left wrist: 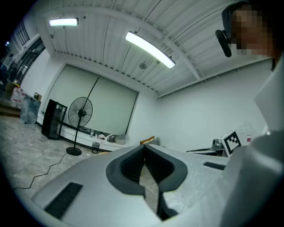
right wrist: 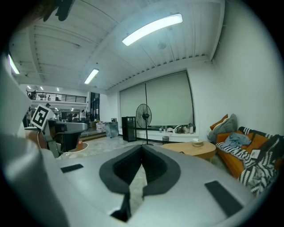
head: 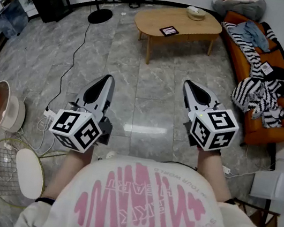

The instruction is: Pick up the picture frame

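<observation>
The picture frame (head: 169, 31), dark-rimmed with a light picture, lies flat on the oval wooden coffee table (head: 192, 27) at the far side of the room. Both grippers are held side by side above the marble floor, well short of the table and pointing toward it. My left gripper (head: 107, 77) is shut with nothing in it; in the left gripper view its tips (left wrist: 144, 145) meet. My right gripper (head: 187, 82) is shut and empty too, its tips (right wrist: 142, 145) closed together. The coffee table (right wrist: 195, 148) shows ahead-right in the right gripper view.
An orange sofa (head: 261, 131) strewn with striped blankets runs along the right. A bowl (head: 195, 13) sits on the table. A standing fan's base (head: 99, 17) and its cable lie at the left. A wire side table (head: 15, 169) stands near my left.
</observation>
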Action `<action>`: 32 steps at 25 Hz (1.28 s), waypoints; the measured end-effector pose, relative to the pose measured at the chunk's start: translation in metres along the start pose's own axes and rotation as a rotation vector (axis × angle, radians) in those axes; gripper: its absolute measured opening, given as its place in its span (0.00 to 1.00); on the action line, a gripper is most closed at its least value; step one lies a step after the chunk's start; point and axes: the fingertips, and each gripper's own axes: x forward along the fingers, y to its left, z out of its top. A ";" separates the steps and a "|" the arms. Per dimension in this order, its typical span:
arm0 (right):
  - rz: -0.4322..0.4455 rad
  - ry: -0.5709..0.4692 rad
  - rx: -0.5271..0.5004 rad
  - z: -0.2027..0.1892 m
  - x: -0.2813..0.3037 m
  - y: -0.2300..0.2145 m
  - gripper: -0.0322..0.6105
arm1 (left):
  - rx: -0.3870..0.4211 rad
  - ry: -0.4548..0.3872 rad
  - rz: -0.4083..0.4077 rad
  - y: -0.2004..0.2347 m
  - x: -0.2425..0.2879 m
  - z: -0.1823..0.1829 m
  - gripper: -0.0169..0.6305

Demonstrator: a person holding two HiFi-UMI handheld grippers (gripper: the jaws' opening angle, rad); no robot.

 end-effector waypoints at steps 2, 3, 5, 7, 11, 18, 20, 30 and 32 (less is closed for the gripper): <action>-0.001 -0.002 -0.009 0.004 0.006 -0.001 0.06 | 0.002 -0.003 0.005 0.005 0.004 0.005 0.03; 0.000 -0.004 -0.011 0.006 0.009 -0.002 0.06 | 0.002 -0.004 0.006 0.007 0.005 0.007 0.03; 0.003 -0.008 -0.007 0.009 0.014 -0.003 0.06 | 0.004 -0.005 0.006 0.010 0.009 0.009 0.03; 0.008 -0.010 -0.002 0.010 0.020 -0.004 0.06 | 0.010 -0.003 0.008 0.014 0.012 0.010 0.03; 0.020 -0.003 -0.002 0.009 0.032 -0.005 0.06 | 0.003 0.000 0.022 0.023 0.019 0.009 0.03; 0.020 0.024 -0.007 -0.005 0.047 -0.025 0.06 | -0.014 0.007 0.043 0.031 0.040 -0.006 0.03; 0.016 0.021 0.010 -0.009 0.054 -0.034 0.06 | -0.013 0.019 0.048 0.035 0.047 -0.012 0.03; -0.010 0.021 0.133 -0.006 0.138 -0.088 0.06 | -0.112 0.061 0.050 0.101 0.141 -0.024 0.03; -0.032 0.018 0.139 0.005 0.160 -0.103 0.06 | -0.119 0.068 0.032 0.117 0.170 -0.016 0.03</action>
